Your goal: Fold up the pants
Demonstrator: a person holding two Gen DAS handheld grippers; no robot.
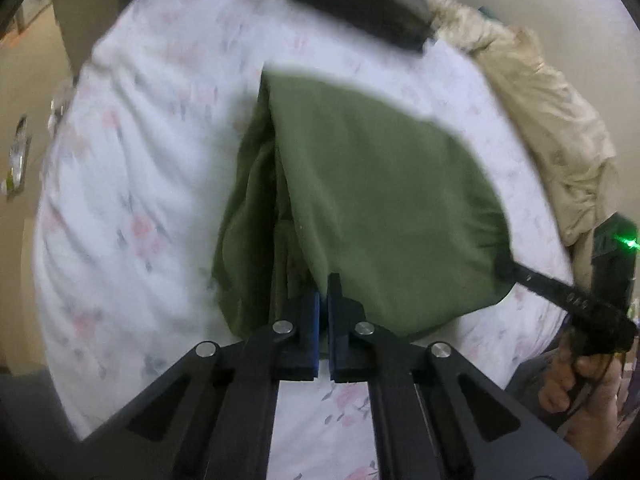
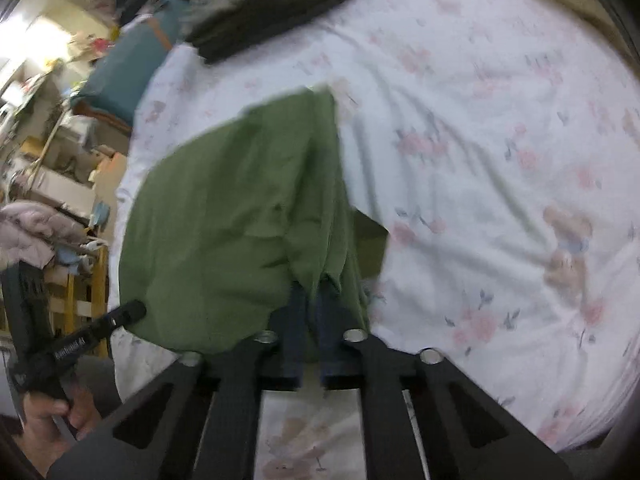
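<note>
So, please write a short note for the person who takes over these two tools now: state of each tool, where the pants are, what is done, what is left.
Left tool: shut on the near edge of the green pants.
Right tool: shut on the same edge, further along.
Pants: on the floral bed sheet, already folded over in layers.
Dark folded garment: lies at the far end of the bed.
Done: at least one fold.
Left: probably carry the held edge over for the next fold, then release and smooth.
</note>
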